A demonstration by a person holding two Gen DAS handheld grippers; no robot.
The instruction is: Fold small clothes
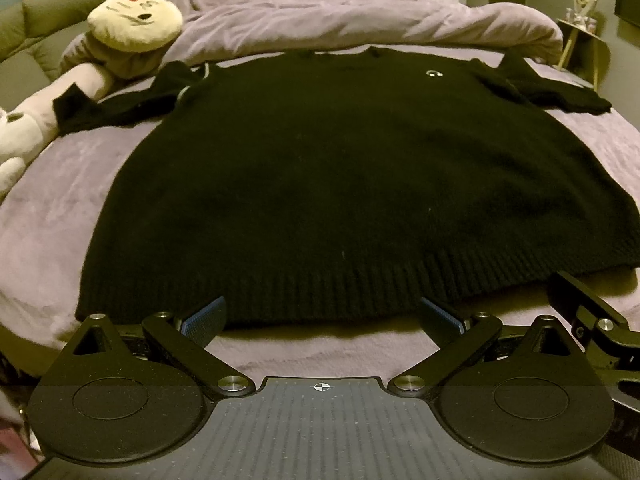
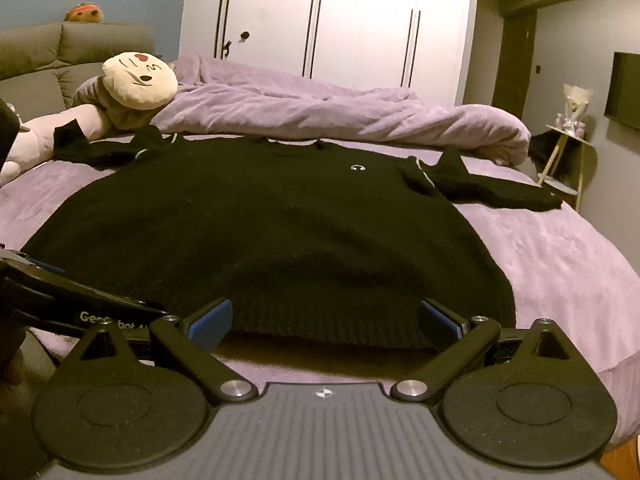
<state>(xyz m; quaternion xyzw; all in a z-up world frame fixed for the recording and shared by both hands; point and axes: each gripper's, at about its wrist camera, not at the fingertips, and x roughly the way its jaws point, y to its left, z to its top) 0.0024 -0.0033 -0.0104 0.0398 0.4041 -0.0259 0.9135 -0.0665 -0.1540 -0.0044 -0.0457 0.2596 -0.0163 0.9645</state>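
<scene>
A black knit sweater (image 1: 340, 176) lies flat and face up on a purple bed (image 1: 60, 216), its ribbed hem nearest me and both sleeves spread out at the far corners. A small white logo (image 1: 433, 73) marks its chest. My left gripper (image 1: 324, 316) is open at the hem's left part, blue pads (image 1: 204, 318) wide apart with nothing between them. My right gripper (image 2: 326, 320) is open too, at the hem's right part of the same sweater (image 2: 260, 232). Each gripper shows at the edge of the other's view.
A bunched purple duvet (image 2: 320, 108) lies across the far side of the bed. Plush toys (image 1: 132, 20) sit at the far left beside a grey sofa (image 2: 44, 56). White wardrobe doors (image 2: 340, 20) stand behind. A small side table (image 2: 568, 152) is at the right.
</scene>
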